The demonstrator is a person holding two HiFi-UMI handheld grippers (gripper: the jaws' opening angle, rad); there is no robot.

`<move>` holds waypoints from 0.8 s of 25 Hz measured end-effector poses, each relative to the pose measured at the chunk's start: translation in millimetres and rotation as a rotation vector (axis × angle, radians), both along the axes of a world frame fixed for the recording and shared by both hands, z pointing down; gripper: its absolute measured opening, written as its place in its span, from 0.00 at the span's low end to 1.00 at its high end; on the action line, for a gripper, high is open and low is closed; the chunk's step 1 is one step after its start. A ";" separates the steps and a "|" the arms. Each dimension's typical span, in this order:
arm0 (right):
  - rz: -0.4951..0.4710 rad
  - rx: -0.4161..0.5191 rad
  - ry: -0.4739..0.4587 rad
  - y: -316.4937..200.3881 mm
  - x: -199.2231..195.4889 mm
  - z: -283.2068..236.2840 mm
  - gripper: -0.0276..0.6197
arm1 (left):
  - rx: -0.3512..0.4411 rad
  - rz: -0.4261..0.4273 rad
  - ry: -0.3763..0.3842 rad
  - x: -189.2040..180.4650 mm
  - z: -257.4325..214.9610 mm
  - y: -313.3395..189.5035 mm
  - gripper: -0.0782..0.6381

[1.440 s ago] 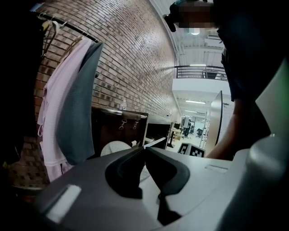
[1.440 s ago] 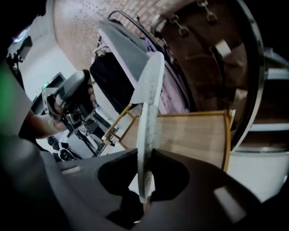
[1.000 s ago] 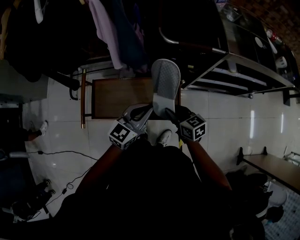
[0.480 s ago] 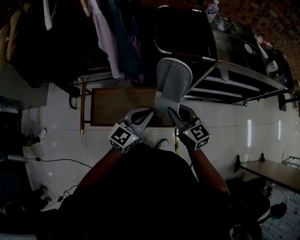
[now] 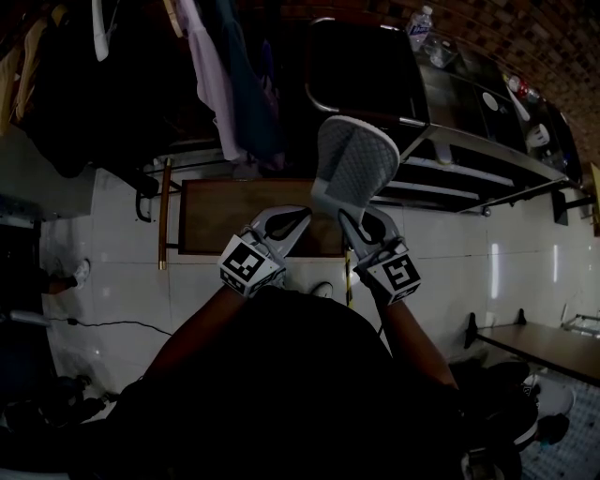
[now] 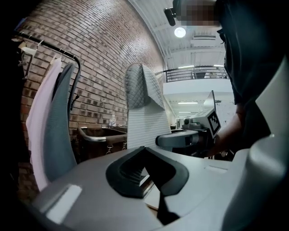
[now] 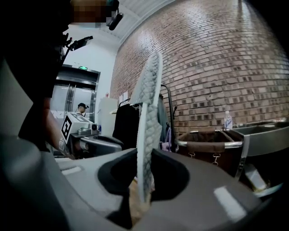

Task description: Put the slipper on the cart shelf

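A grey quilted slipper (image 5: 352, 161) stands upright in the head view, its toe tilted toward the metal cart (image 5: 487, 155) at the upper right. My right gripper (image 5: 345, 219) is shut on the slipper's heel end. In the right gripper view the slipper (image 7: 148, 117) is edge-on, pinched between the jaws of my right gripper (image 7: 143, 180). My left gripper (image 5: 300, 216) sits just left of the slipper, shut and empty. The left gripper view shows that left gripper (image 6: 151, 178) with nothing between its closed jaws, and the slipper (image 6: 143, 110) beyond it.
A dark brown bin (image 5: 366, 75) with a metal rail stands left of the cart, with a water bottle (image 5: 419, 22) behind it. Clothes (image 5: 216, 75) hang on a rack at the upper left. A low wooden board (image 5: 239, 216) lies on the white tiled floor below.
Both grippers have risen. The right one has rolled, so the slipper now sits higher and leans to the right, closer to the cart. The left gripper stayed beside it.
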State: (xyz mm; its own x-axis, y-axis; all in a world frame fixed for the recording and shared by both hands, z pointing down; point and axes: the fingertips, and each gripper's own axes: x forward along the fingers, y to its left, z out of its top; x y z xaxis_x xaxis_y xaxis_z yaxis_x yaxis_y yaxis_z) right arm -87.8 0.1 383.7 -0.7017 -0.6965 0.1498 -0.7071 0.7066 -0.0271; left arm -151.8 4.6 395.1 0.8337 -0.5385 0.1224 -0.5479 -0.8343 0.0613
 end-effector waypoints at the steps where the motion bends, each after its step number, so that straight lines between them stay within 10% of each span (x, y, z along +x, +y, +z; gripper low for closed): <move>1: 0.001 0.000 0.001 -0.4 -0.2 -0.1 0.14 | 0.008 -0.002 -0.008 0.0 -0.4 -1.1 0.11; 20: 0.092 -0.103 0.078 -3.0 6.1 36.7 0.14 | -0.032 0.046 0.056 -6.9 16.9 -15.2 0.11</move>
